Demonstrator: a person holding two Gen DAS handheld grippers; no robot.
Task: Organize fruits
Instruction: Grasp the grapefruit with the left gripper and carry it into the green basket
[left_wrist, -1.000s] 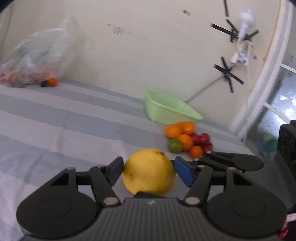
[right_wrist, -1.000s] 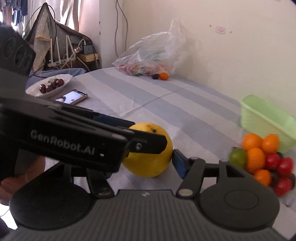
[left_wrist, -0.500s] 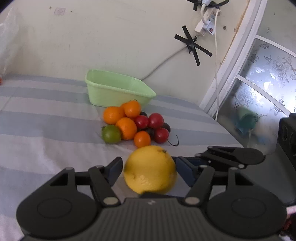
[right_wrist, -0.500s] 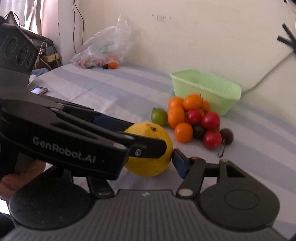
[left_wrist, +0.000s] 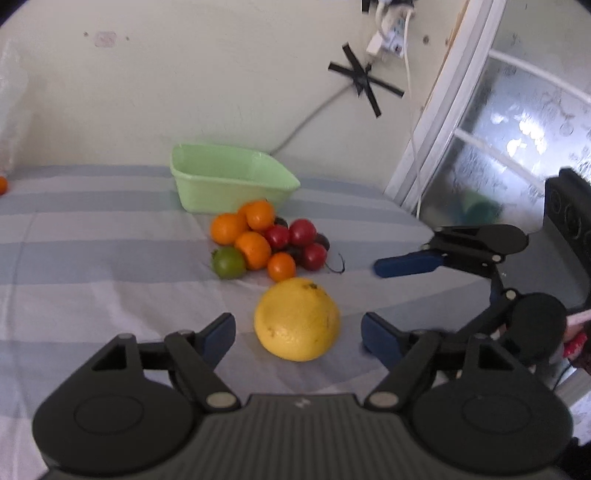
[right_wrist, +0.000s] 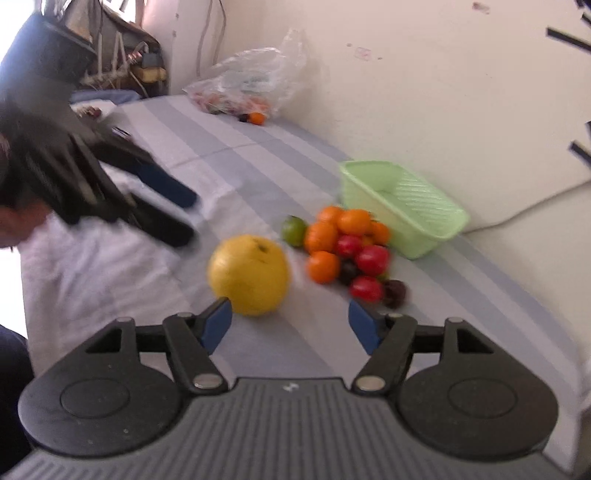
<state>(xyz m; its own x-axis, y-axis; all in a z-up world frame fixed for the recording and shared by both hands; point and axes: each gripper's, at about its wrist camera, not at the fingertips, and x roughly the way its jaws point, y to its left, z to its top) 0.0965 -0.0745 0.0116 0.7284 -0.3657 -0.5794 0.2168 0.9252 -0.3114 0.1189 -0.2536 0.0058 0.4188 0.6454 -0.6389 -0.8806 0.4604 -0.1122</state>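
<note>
While both of your grippers stand spread and hold nothing, the striped bed sheet (left_wrist: 92, 258) fills the ground ahead of them in both views; only your right camera shows the clear plastic bag (right_wrist: 251, 85) of fruit far ahead against the wall, and only your left camera shows the frosted window (left_wrist: 517, 147) off to its right. The green basket (left_wrist: 229, 181) sits beyond both tools, past the fruit pile (left_wrist: 266, 243) of oranges, red fruit and one green one; its ribbed inside shows only from the right camera. The yellow grapefruit (left_wrist: 297, 319) rests on the sheet between the pads of your left gripper (left_wrist: 297, 332), touching neither; its jaws have just been opening. From your right gripper (right_wrist: 290, 325) the grapefruit lies just ahead of the left pad, not between the pads; these jaws too have just been opening. Your left view shows the right gripper off to its right; your right view shows the left one blurred at its left.
</note>
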